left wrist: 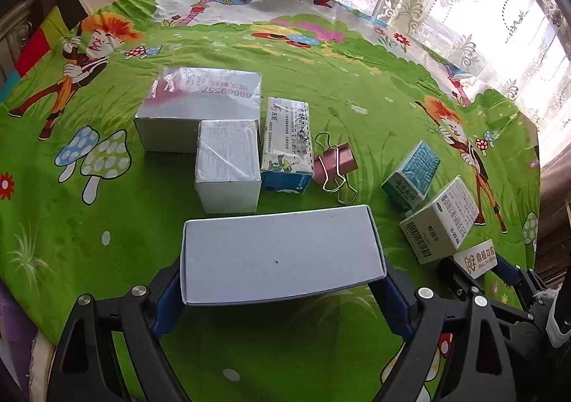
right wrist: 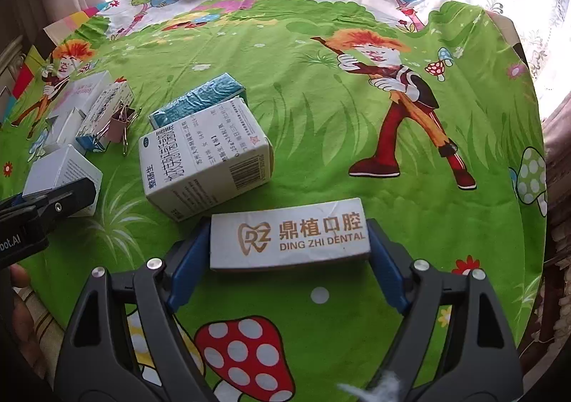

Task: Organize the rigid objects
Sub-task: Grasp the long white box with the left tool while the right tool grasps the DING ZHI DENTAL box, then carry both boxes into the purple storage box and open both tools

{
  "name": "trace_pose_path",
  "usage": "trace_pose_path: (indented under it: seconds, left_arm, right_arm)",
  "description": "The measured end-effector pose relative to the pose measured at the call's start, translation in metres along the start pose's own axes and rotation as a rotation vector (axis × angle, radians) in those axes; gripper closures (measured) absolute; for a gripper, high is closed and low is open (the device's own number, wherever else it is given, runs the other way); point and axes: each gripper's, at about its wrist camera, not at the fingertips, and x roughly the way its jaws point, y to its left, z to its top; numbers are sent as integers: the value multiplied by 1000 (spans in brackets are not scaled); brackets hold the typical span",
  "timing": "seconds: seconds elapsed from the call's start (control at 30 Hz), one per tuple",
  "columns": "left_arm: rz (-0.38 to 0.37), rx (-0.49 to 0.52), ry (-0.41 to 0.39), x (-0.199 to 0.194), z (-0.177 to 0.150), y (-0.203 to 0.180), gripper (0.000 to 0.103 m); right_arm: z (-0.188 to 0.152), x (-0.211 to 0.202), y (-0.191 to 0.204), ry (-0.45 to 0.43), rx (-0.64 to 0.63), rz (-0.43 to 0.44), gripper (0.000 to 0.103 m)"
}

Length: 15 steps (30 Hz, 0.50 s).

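Left tool (left wrist: 283, 280): clenching a plain white box (left wrist: 282, 255) by its two short ends, just in front of the small white box (left wrist: 228, 168).
Right tool (right wrist: 289, 245): gripping the dental box (right wrist: 289, 241) by its ends, just in front of the barcode box (right wrist: 207, 166); it is sitting to the right of the small white box.
Already lined up: behind the small white box and touching it, a large white box (left wrist: 200, 105); to its right, touching, a blue-and-white box (left wrist: 287, 145); these three are sitting as a tidy cluster.
Still loose: a pink binder clip (left wrist: 335, 162) lying just right of the blue-and-white box; a teal box (left wrist: 412, 175) and the barcode box (left wrist: 440, 221) lying skewed, well to the right of the small white box.
Surface: a bench under a green cartoon cloth (right wrist: 321, 109).
Progress, as a judgement: roughly halfway; three pieces are grouped, two are being carried, and three are waiting to be squared up.
Whether the carried boxes are touching the cloth: cannot tell.
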Motion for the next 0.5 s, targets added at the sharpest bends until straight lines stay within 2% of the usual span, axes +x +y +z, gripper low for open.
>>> trace_pose_path:
  seconds: [0.5]
  left_arm:
    - [-29, -61, -63, -40, -19, 32, 13]
  right_arm:
    - [-8, -24, 18, 4, -50, -5, 18]
